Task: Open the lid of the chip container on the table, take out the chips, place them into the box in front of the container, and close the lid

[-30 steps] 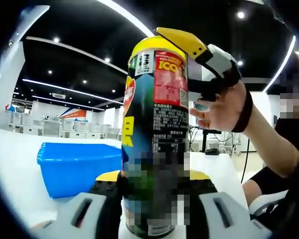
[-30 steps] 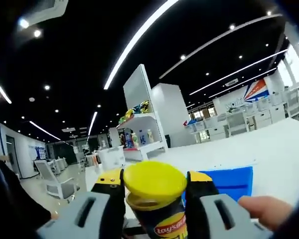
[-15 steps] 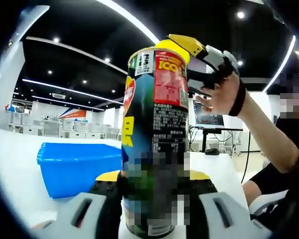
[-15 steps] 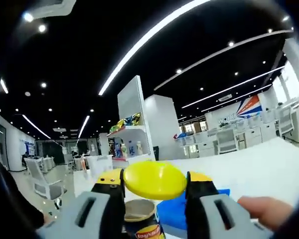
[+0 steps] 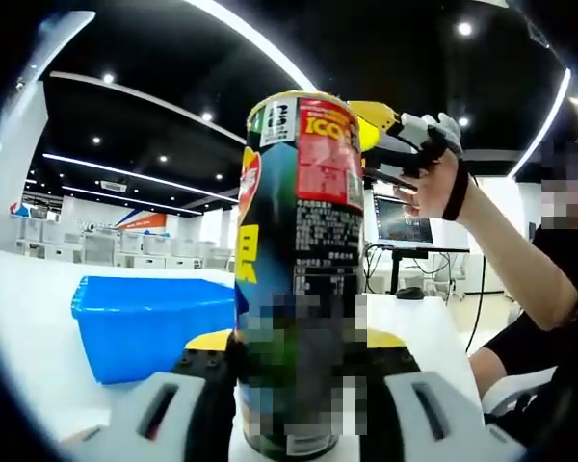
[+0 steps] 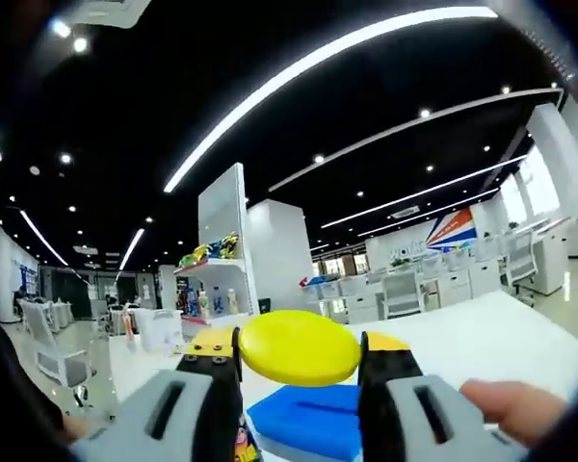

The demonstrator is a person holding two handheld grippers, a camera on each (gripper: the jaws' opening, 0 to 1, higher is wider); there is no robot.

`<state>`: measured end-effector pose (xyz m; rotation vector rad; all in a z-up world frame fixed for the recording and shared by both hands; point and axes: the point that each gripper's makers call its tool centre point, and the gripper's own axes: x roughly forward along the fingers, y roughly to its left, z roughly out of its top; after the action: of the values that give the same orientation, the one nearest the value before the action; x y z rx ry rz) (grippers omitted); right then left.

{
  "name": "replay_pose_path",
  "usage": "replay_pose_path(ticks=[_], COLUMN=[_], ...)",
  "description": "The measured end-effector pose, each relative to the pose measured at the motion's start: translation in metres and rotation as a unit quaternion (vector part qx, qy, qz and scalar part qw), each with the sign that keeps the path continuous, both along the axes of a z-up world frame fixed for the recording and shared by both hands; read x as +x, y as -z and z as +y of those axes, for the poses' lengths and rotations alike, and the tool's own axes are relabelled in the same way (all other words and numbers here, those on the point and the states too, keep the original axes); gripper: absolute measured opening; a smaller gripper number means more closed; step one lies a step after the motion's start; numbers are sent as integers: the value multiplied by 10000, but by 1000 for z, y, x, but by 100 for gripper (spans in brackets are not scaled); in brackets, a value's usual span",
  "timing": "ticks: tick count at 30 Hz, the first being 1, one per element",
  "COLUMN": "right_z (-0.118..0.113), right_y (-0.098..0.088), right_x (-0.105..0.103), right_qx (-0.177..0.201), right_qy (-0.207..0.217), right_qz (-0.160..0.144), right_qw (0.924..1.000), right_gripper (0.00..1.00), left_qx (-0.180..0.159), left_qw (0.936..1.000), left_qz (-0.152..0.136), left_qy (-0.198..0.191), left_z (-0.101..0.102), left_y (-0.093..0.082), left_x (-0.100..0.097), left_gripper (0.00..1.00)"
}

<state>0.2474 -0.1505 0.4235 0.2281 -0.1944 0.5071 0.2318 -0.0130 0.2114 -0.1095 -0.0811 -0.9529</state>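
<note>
Here, in the left gripper view: a blue box [image 5: 154, 332] on the white table [image 5: 29, 356], left of and just behind the can [image 5: 299, 279]. Left gripper [image 5: 299, 404] clamped on the can's lower body, jaws pressed against both sides, can upright with its top uncovered. Up right of the can's rim, apart from it, the right gripper [image 5: 390, 144] with the yellow lid [image 5: 366, 120], held by a hand [image 5: 433, 192].

Next, in the right gripper view: right gripper [image 6: 299, 385] pinching the lid [image 6: 299, 346] edge to edge between its jaws. Below, the box [image 6: 303, 423] on the table [image 6: 462, 337]; a sliver of the can [image 6: 243, 443] at the bottom. Shelving and desks well behind.
</note>
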Motion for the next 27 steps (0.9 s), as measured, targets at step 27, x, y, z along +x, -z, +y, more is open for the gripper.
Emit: replay_pose_path(ticks=[27], right_z=[-192], right_y=[196], right_x=[44], right_qx=[-1184], right_qy=[2875], right_qz=[1403], right_qw=[9400], right_gripper=[41], left_qx=[-3], left_qw=[10000], left_qz=[-24], left_qy=[3], left_z=[0], left_y=[0], left_x=[1], left_gripper=[48])
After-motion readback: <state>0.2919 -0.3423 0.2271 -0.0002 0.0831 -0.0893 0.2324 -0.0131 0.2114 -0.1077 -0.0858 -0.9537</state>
